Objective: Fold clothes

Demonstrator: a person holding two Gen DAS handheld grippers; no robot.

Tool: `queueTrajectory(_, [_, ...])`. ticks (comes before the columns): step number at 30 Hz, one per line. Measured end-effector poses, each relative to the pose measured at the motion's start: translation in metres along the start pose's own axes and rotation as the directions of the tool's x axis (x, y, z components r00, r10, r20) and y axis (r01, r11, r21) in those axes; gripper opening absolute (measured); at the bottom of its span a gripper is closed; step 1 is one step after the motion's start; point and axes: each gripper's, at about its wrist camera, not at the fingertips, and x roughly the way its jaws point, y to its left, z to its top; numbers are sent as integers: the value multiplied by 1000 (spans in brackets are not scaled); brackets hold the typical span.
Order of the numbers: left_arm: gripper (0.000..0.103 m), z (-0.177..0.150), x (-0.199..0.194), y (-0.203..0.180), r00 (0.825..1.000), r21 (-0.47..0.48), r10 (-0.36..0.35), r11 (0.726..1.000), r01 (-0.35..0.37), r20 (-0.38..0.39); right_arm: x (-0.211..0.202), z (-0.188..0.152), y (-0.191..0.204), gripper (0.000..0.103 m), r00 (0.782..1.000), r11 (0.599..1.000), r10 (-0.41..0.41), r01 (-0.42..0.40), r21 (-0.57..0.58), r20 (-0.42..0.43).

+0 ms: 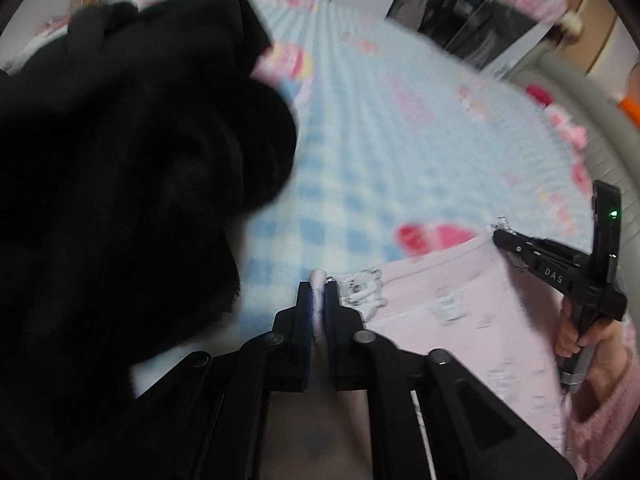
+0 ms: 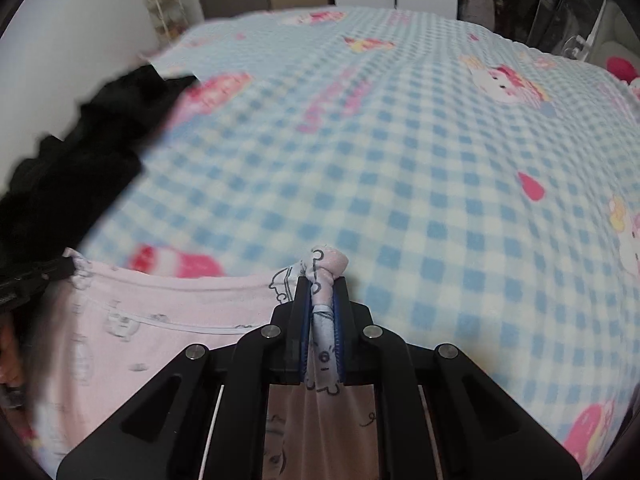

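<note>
A pale pink garment with small printed figures hangs stretched between my two grippers, above a bed. My left gripper is shut on one top corner of it. My right gripper is shut on the other top corner, which bunches out above the pads. The right gripper also shows in the left wrist view, pinching the garment's far corner. The pink garment spreads to the left in the right wrist view, and the left gripper shows at its far edge.
The bed has a blue and white checked blanket with pink cartoon prints. A heap of black clothing lies on its left side, also in the right wrist view. A pink stuffed toy sits at the far right.
</note>
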Motion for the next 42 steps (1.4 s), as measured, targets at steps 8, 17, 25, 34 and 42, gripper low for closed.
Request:
queueTrajectory(8, [45, -39, -102, -26, 990, -15, -28, 999, 31, 138, -71, 11, -7, 36, 994, 997, 40, -46, 62, 99])
queueTrajectory(17, [28, -185, -138, -43, 996, -213, -80, 973, 87, 44, -190, -106, 22, 38, 977, 975, 208, -211, 71, 51])
queueTrajectory(25, [27, -225, -121, -50, 946, -251, -322, 913, 323, 45, -175, -207, 106, 38, 954, 956, 294, -292, 32, -60])
queueTrajectory(34, [27, -223, -121, -43, 961, -208, -273, 938, 276, 44, -165, -227, 159, 42, 955, 960, 276, -280, -25, -110])
queueTrajectory(42, [27, -223, -125, -46, 913, -185, -403, 894, 407, 62, -162, -221, 124, 42, 975, 972, 216, -210, 106, -51])
